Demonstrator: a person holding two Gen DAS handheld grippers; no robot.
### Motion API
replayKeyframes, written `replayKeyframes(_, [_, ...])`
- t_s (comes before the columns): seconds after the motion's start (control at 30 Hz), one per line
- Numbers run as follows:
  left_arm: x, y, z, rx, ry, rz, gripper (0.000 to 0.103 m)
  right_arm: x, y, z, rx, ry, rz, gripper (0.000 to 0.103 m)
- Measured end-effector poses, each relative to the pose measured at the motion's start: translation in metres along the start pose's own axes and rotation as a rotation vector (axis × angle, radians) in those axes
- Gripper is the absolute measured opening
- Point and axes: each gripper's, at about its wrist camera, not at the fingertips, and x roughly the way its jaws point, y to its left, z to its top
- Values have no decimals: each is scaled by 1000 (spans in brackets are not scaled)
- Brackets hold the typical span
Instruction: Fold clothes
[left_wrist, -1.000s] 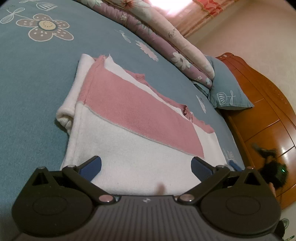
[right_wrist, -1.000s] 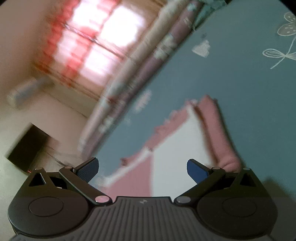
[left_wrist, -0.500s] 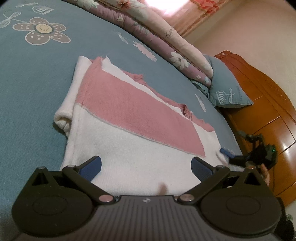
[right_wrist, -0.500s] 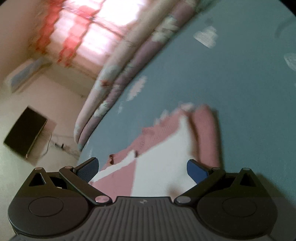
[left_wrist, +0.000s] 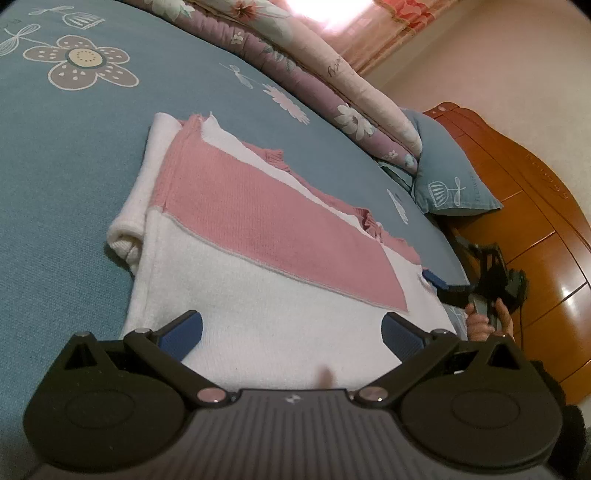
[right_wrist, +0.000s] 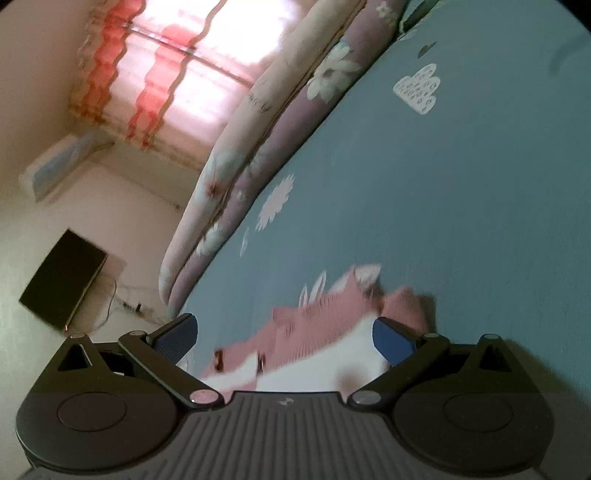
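Here, both the left tongs (left_wrist: 291, 326) and right tongs (right_wrist: 282, 332) are held spread wide, low in frame, over the pink-and-white sweater (left_wrist: 258, 236).

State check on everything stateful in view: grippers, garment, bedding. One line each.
left gripper: open, holding nothing, over the white part of the sweater
right gripper: open, empty, at the sweater's far edge
sweater: pink and white, folded, lying flat on the bed sheet
bed sheet: spread flat
quilt: rolled along the far side of the bed
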Motion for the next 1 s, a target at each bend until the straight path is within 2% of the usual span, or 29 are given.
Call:
replayKeyframes(0.07, [0, 1, 0, -2, -1, -3, 102, 0, 11, 1, -34, 13, 6, 103])
replayKeyframes(0.23, [0, 0, 0, 5, -4, -2, 102, 4, 32, -11, -99, 46, 87, 103])
replayKeyframes(0.27, [0, 0, -1, 9, -3, 0, 102, 8, 32, -12, -106, 61, 74, 103])
replayKeyframes(0.4, [1, 0, 0, 10, -3, 0, 102, 19, 18, -7, -82, 82, -79, 102])
replayKeyframes(0.5, [0, 1, 1, 5, 0, -4, 102, 11, 25, -2, -32, 38, -79, 103])
replayKeyframes(0.57, [0, 1, 1, 4, 3, -5, 102, 9, 44, -4, -73, 56, -57, 103])
replayKeyframes(0.7, [-2, -1, 3, 3, 13, 2, 102, 23, 104, -16, -179, 149, 46, 103])
replayKeyframes(0.87, [-5, -9, 4, 32, 46, 14, 102, 67, 188, -47, -342, 300, 169, 103])
replayKeyframes(1.0, [-2, -14, 2, 78, 64, 38, 102, 117, 233, -87, -442, 436, 258, 103])
